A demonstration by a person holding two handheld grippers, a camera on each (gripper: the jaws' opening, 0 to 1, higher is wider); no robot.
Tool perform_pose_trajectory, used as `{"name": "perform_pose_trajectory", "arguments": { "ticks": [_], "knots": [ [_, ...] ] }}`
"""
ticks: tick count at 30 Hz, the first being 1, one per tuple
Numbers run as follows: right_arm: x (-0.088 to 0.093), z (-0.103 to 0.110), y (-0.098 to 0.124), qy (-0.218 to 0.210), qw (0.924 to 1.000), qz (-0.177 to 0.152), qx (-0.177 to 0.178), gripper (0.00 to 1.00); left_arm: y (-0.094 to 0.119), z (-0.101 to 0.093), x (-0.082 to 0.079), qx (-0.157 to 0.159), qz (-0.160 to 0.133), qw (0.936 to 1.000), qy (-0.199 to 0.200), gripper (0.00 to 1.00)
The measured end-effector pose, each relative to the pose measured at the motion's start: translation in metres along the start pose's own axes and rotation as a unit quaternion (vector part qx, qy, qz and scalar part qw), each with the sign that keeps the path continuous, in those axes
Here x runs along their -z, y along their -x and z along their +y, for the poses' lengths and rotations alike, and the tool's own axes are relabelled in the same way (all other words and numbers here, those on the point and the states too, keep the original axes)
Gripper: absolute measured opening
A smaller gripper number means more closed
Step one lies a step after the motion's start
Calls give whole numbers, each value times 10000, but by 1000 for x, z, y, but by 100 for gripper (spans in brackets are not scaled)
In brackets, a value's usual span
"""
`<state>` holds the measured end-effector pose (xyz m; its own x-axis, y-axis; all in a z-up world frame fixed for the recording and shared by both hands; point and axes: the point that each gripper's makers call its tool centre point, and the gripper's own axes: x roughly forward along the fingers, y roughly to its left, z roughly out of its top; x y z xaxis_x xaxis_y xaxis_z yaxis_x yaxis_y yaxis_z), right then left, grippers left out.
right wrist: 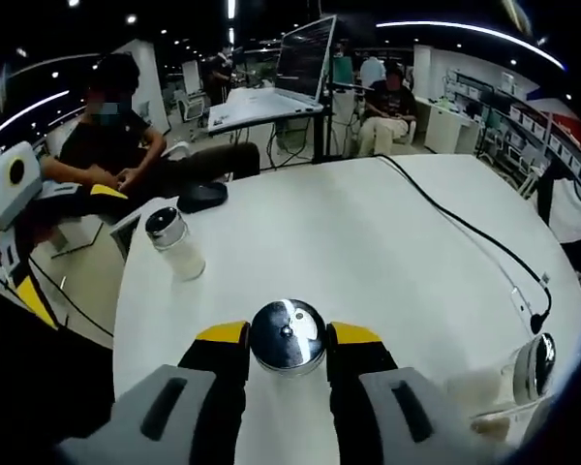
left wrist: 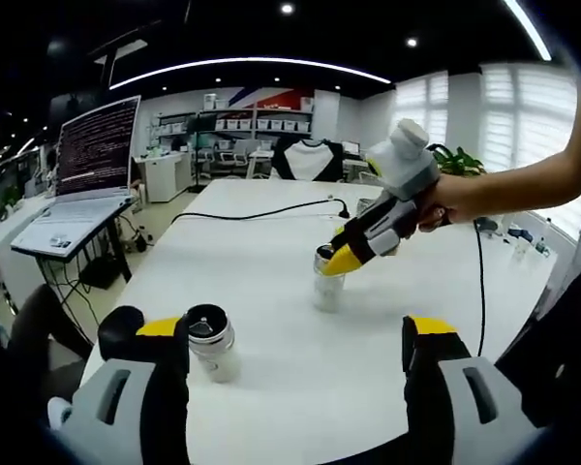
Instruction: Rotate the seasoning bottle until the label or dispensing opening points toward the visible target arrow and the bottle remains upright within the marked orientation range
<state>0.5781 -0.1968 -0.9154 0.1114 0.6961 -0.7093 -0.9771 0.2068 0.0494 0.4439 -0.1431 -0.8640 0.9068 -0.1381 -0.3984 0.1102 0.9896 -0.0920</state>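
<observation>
A clear seasoning bottle [left wrist: 327, 291] with a shiny metal cap [right wrist: 287, 334] stands upright on the white table [left wrist: 261, 242]. My right gripper [left wrist: 339, 258], held by a hand reaching in from the right, has its yellow-tipped jaws pressed on both sides of the cap, so the gripper [right wrist: 287, 341] is shut on the bottle. My left gripper [left wrist: 289, 341] stands wide open near the table's edge, holding nothing. It appears at the far left [right wrist: 68, 247] in the right gripper view. A second bottle [left wrist: 213, 344] with a dark cap stands just inside its left jaw.
The second bottle [right wrist: 176, 247] stands by the table edge, and a third one [right wrist: 523, 378] sits at the lower right. A black cable [right wrist: 465, 232] crosses the table. A dark mouse-like object [right wrist: 203, 197] lies nearby. A laptop [left wrist: 92, 160] sits on a side stand, and people sit beyond.
</observation>
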Motion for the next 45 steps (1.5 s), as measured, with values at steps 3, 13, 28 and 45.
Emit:
{"name": "perform_pose_trajectory", "arguments": {
  "ticks": [3,13,28,45],
  "knots": [
    [4,21,2,39,9999,45,-123,29,-1,0,-1,43,9,10000,-51,97],
    [11,53,3,249,9989,33,-384,29,1,-1,4,122,34,9999,22,95],
    [17,96,3,610,9948,69,-815,29,3,-4,1,224,-71,9996,127,94],
    [16,97,-1,741,9934,220,-845,29,-2,-17,14,580,205,9980,-114,91]
  ]
}}
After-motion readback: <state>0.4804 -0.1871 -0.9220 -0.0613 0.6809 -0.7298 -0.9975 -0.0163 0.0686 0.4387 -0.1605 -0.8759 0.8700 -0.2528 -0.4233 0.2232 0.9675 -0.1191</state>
